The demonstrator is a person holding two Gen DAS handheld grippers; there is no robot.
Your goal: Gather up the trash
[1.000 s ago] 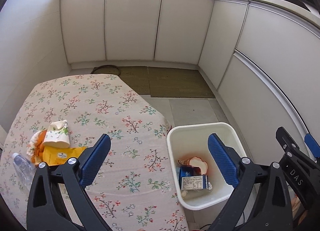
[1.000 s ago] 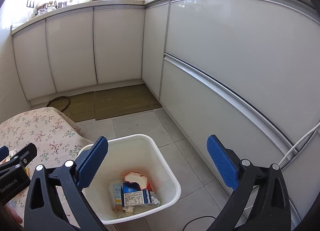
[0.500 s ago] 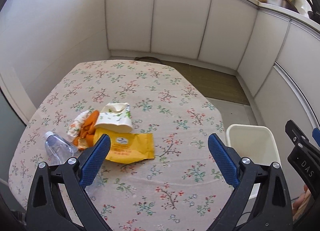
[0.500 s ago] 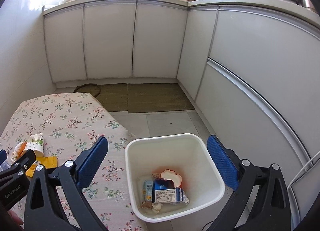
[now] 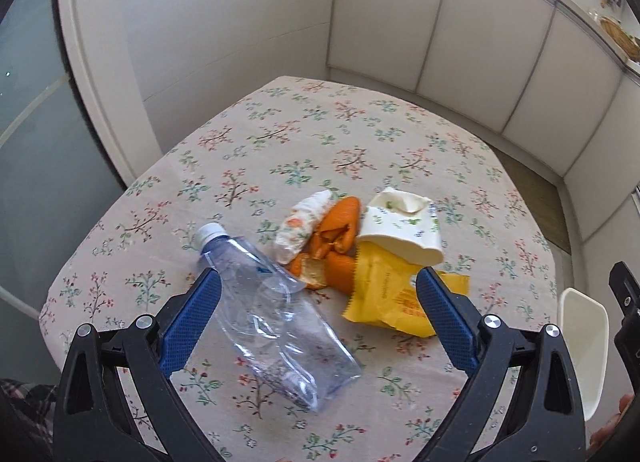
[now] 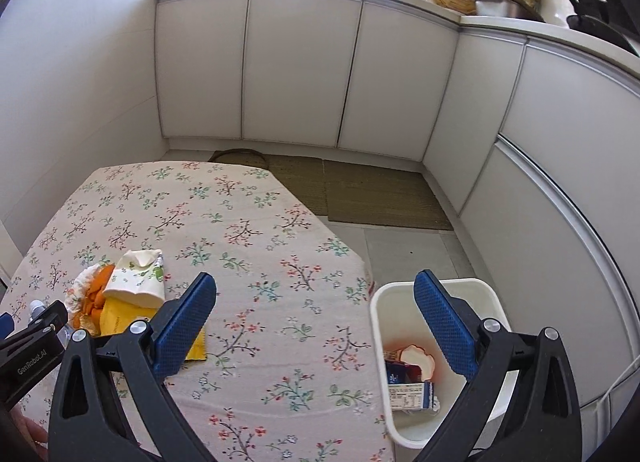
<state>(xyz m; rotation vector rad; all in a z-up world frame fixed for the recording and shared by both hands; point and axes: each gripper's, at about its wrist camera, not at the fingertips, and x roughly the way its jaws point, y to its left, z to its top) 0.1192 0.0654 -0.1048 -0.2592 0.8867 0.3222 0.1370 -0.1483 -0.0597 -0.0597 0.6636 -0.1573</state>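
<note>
Your left gripper (image 5: 316, 318) gapes wide and empty over the crushed bottle (image 5: 276, 318); your right gripper (image 6: 316, 326) is equally open. Some trash lies in the bin (image 6: 476, 286). Beyond wait the yellow wrapper (image 5: 384, 294), orange peel (image 5: 334, 242) and paper cup (image 5: 400, 225) on the table (image 5: 320, 133).

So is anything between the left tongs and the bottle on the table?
Nothing visible. The left tongs hang open over the bottle, which lies on its side on the tablecloth. The orange peel and yellow wrapper lie beside it, toward the bin, not over it.
</note>
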